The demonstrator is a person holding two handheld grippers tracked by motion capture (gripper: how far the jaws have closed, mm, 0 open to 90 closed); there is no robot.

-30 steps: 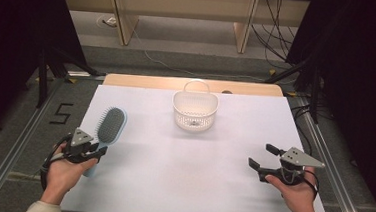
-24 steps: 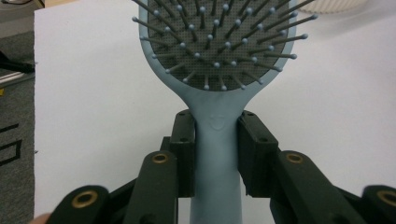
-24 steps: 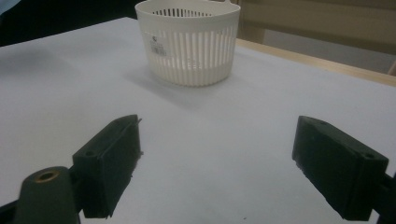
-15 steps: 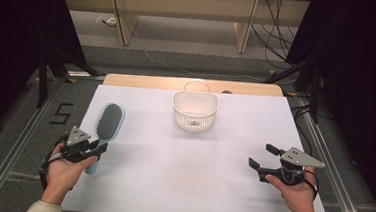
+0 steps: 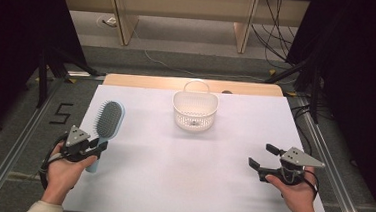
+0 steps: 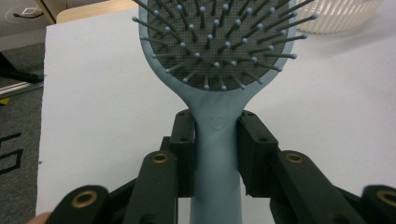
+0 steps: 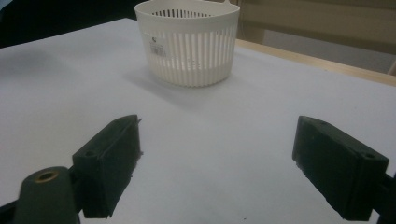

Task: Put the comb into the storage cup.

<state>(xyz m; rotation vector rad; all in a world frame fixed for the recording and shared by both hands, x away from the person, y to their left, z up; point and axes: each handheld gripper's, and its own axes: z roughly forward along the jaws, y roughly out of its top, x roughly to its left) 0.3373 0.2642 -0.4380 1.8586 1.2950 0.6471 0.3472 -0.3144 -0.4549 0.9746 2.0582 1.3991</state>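
My left gripper (image 5: 94, 148) has drawn back toward me and now clamps the hairbrush (image 5: 108, 122) handle on the surface's left, ready for lifting; right gripper (image 5: 265, 158) jaws stand apart.

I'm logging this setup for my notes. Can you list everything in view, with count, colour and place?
hairbrush: one, light blue with dark bristle pad, left side of the table, handle between the left gripper's jaws
basket: one, white, slotted, far middle of the table
table: one, white top with wooden far edge
left gripper: one, black, shut on the hairbrush handle
right gripper: one, black, jaws open, right near side
hands: two, holding the grippers
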